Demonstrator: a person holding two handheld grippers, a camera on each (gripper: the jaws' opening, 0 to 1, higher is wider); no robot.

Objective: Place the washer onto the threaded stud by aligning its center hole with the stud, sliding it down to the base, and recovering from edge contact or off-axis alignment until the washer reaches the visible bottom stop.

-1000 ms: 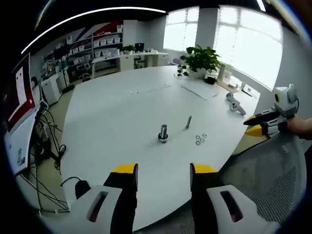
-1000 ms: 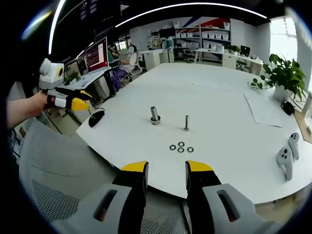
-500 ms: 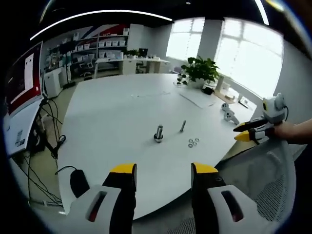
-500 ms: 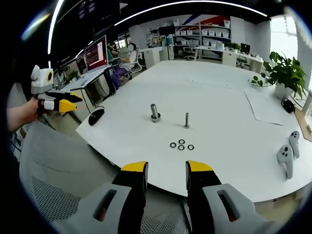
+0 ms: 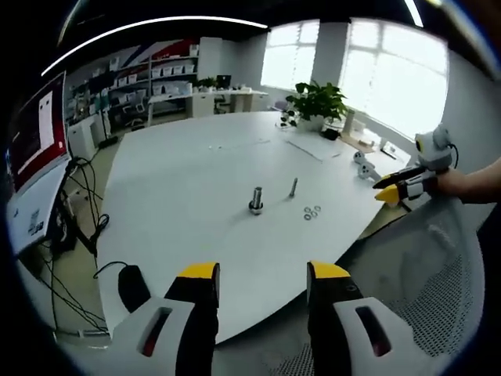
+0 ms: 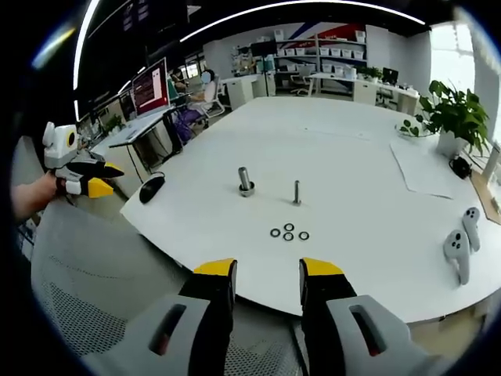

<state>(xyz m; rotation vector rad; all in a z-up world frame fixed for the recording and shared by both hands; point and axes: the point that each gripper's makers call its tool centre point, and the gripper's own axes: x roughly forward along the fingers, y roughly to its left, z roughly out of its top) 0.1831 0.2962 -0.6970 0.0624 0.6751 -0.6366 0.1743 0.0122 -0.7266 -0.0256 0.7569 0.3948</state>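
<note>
Left gripper (image 5: 262,274): I hold it back from the table edge, jaws apart with a clear gap between the yellow tips, nothing between them. From the right gripper view I see it off to the left (image 6: 98,178), held in a hand, above the mesh chair back.

Right gripper (image 6: 266,270): also short of the table, jaws parted and empty. In the left gripper view it sits far to the right (image 5: 391,188), a hand wrapped round its grip.

Washers (image 6: 287,233): three small dark rings lie flat on the table, close together in a loose cluster, straight ahead of my right jaws and a little beyond the near table edge. From the left gripper they are ahead and to the right (image 5: 311,211).

Threaded stud (image 6: 297,193): a thin upright pin, just beyond the washers as seen from the right gripper (bare along its length as far as I can tell). From the left gripper it stands ahead and slightly right (image 5: 293,186).

Thicker post (image 6: 245,180): a stubby metal cylinder on a wider base, left of the stud from my right jaws, directly ahead of my left jaws (image 5: 256,199).

Table (image 6: 352,172): white, broad.

Controllers (image 6: 458,247): two white handsets lie on the table far right of my right jaws.

Potted plant (image 5: 315,100): at the table's far side.
</note>
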